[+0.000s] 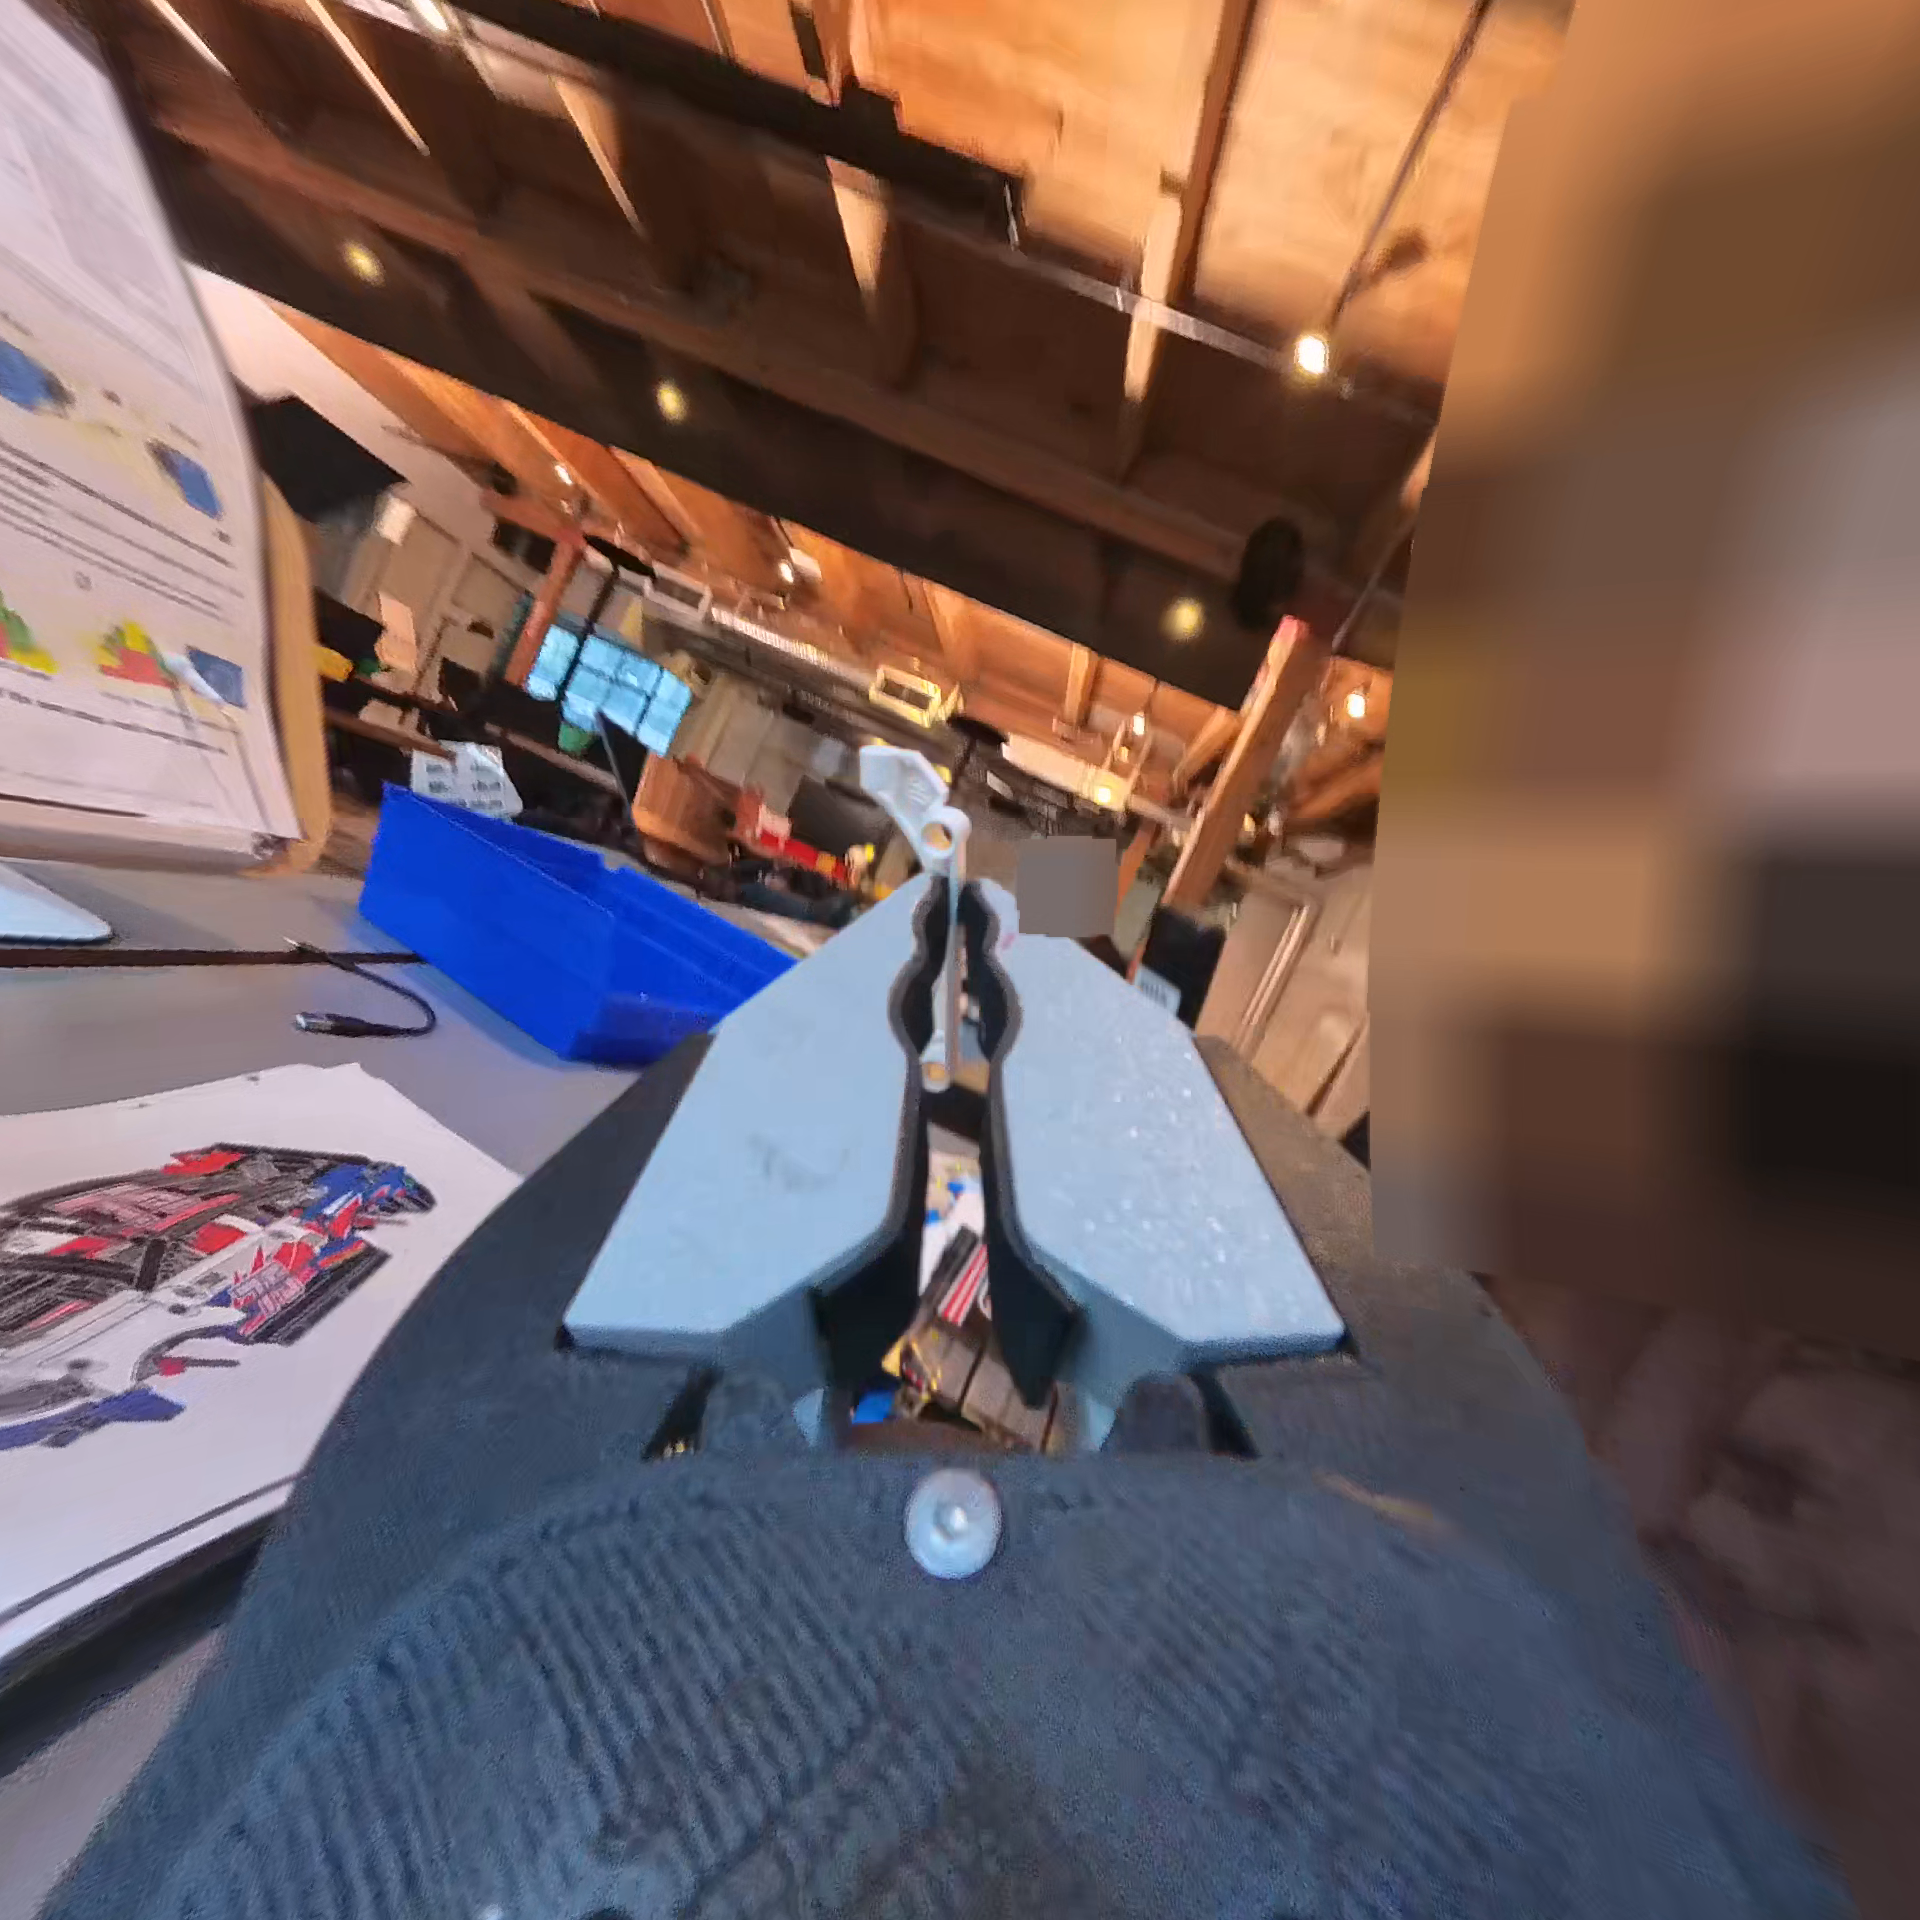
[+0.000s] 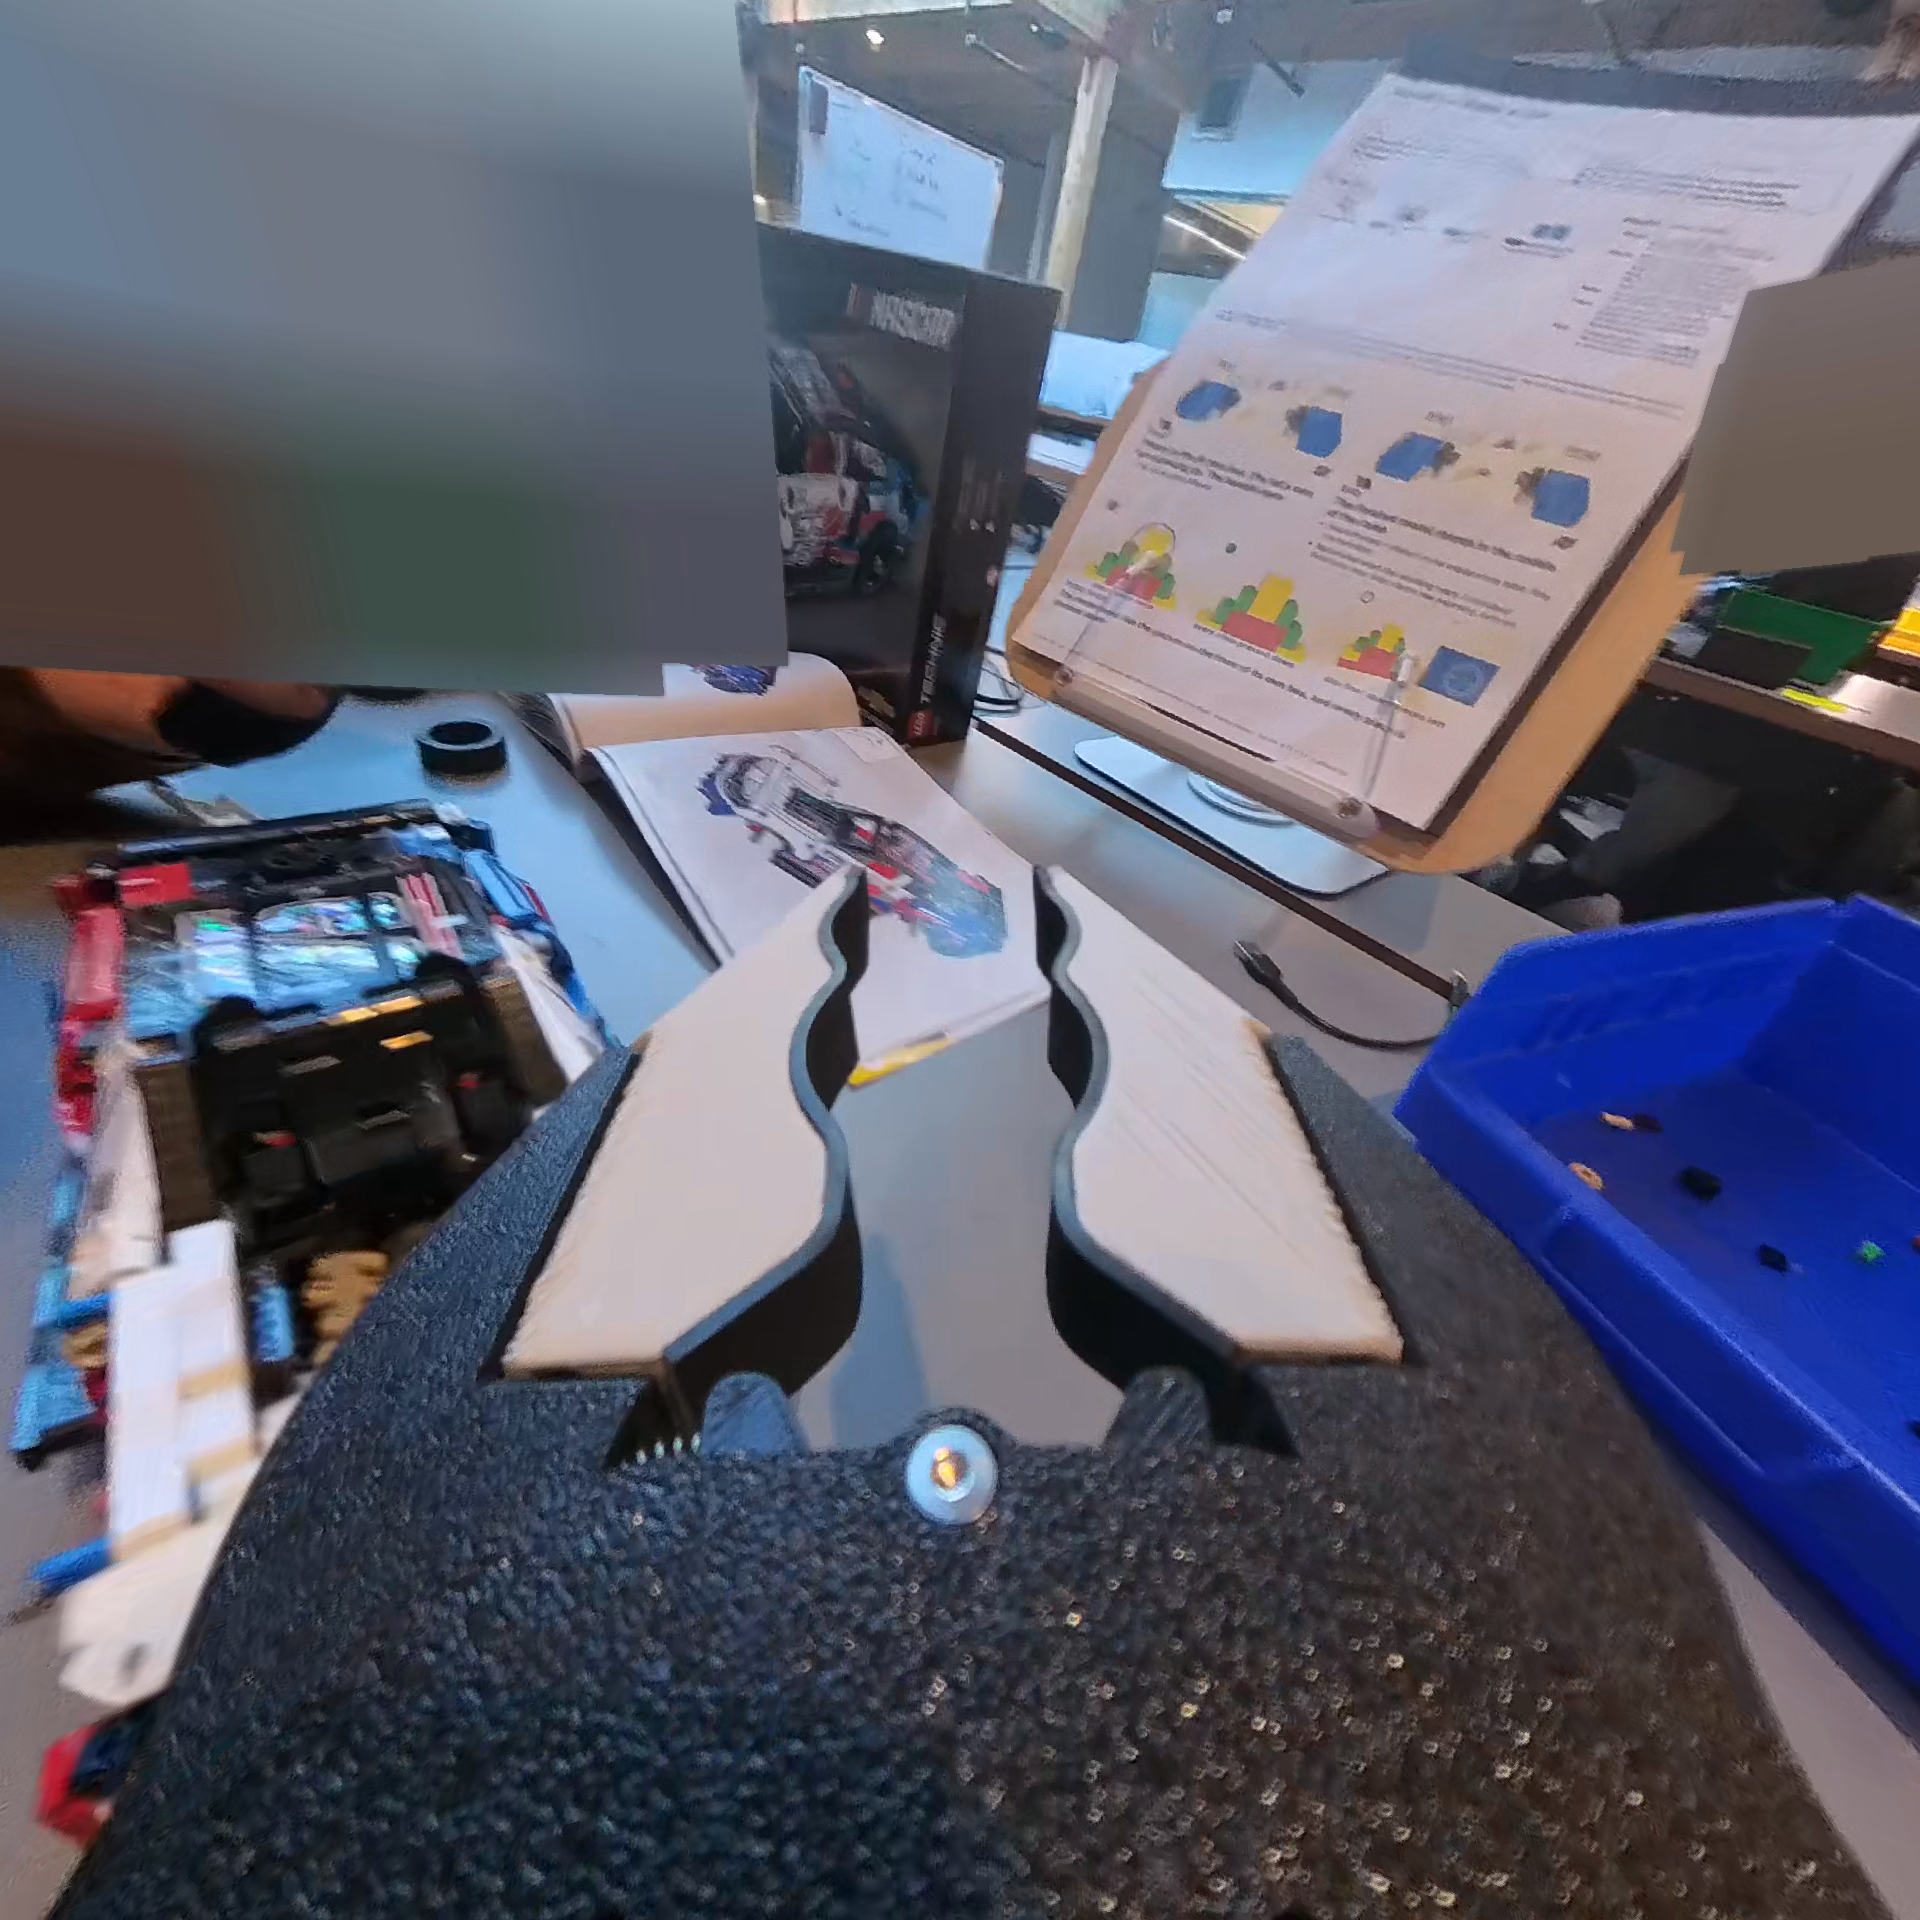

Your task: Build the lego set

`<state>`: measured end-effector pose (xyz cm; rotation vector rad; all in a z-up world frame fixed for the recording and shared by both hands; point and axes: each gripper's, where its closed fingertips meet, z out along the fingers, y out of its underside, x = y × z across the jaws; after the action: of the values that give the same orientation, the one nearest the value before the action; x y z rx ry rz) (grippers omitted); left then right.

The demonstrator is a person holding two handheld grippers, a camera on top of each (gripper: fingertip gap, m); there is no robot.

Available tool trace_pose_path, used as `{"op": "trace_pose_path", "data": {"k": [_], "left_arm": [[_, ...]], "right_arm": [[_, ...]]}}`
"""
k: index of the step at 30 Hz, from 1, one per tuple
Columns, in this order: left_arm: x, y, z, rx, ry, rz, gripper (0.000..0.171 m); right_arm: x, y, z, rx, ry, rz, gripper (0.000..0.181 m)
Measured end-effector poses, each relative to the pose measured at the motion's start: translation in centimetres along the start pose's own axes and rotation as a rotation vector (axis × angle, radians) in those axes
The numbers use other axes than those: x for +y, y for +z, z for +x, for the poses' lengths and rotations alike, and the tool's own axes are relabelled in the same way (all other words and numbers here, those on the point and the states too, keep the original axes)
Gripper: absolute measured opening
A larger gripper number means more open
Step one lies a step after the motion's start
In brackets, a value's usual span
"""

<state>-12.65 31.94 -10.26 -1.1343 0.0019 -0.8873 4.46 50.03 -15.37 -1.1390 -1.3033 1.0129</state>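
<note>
My left gripper [image 1: 956, 914] is shut on a thin light-grey lego piece [image 1: 930, 821] that sticks up past the fingertips; it is raised and tilted up toward the ceiling. My right gripper [image 2: 948, 914] is open and empty, held above the table. The partly built lego car [image 2: 301, 1049], black with red, blue and white parts, lies on the table to the left of the right gripper. The open instruction booklet [image 2: 831, 831] with a car picture lies just beyond the right fingertips; it also shows in the left wrist view [image 1: 208, 1278].
A blue parts bin [image 2: 1704, 1226] with a few small pieces stands at the right; it also shows in the left wrist view [image 1: 561, 935]. An instruction sheet on a stand [image 2: 1403, 468], the black lego box [image 2: 904, 488], a black ring [image 2: 462, 746] and a cable [image 2: 1330, 1013] are behind. There is about 25 cm between the tips of the two grippers.
</note>
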Motion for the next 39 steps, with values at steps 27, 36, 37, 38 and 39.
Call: {"op": "trace_pose_path", "data": {"k": [27,36,37,38,39], "left_arm": [[0.5,8.5,0.8,-0.123,-0.375,-0.1,0.0],[2.6,8.9,4.4,0.02,-0.404,-0.193,0.0],[3.2,9.1,5.3,0.039,-0.376,-0.229,0.0],[3.9,9.1,6.2,0.059,-0.342,-0.274,0.0],[5.1,9.0,7.2,0.09,-0.302,-0.357,0.0]], "right_arm": [[-6.2,9.5,-8.9,-0.058,-0.565,-0.22,0.043],[-5.9,6.6,-11.7,-0.151,-0.455,-0.208,0.043],[-6.1,5.8,-11.8,-0.167,-0.419,-0.198,0.043],[-6.5,4.9,-11.9,-0.179,-0.384,-0.186,0.043],[-6.9,3.8,-11.8,-0.189,-0.354,-0.175,0.043]]}}
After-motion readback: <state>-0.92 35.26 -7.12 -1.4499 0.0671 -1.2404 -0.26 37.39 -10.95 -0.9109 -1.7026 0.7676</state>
